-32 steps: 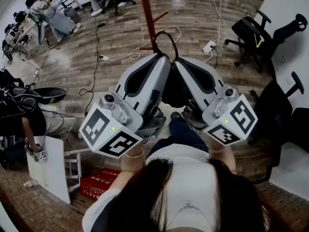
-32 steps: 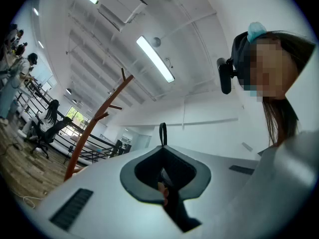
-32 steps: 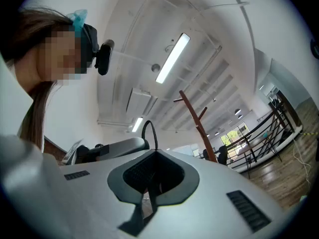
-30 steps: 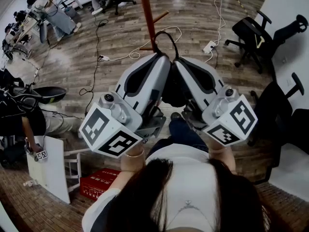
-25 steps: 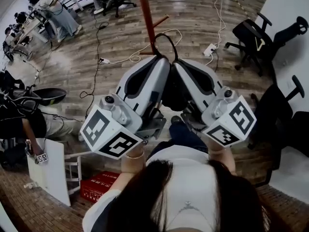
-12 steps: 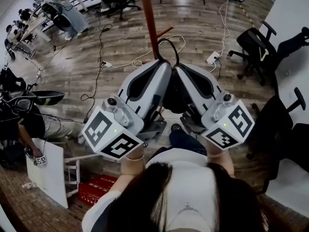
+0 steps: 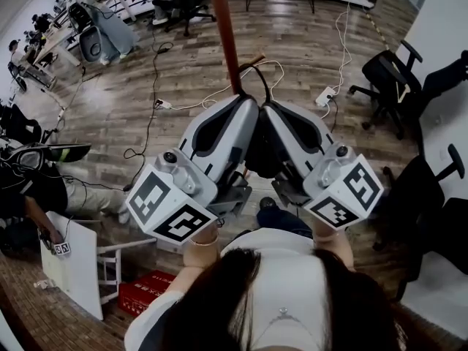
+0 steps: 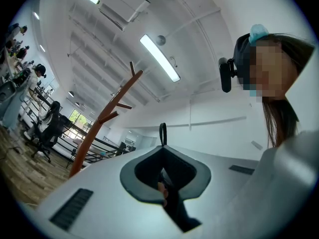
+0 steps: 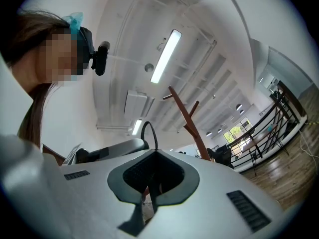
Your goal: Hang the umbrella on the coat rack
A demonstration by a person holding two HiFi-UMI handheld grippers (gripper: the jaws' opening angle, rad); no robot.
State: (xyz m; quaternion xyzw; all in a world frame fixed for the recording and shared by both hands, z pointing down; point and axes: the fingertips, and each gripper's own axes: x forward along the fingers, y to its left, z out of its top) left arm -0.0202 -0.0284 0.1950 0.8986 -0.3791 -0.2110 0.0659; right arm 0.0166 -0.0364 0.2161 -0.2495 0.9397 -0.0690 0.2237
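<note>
Okay, left gripper (image 8: 162, 146), right gripper (image 9: 151, 152) both clenched on loop (image 8: 162, 132) of umbrella (image 7: 257, 148); soft, light, I reckon. I'd pinch loop base, hook over coat rack (image 8: 107, 117) peg.

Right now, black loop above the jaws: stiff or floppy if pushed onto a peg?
Probably semi-stiff: the loop stands upright unsupported above the jaws shut on the umbrella. Likely light, since it's a thin strap. It could bend aside if nudged against the coat rack.
</note>
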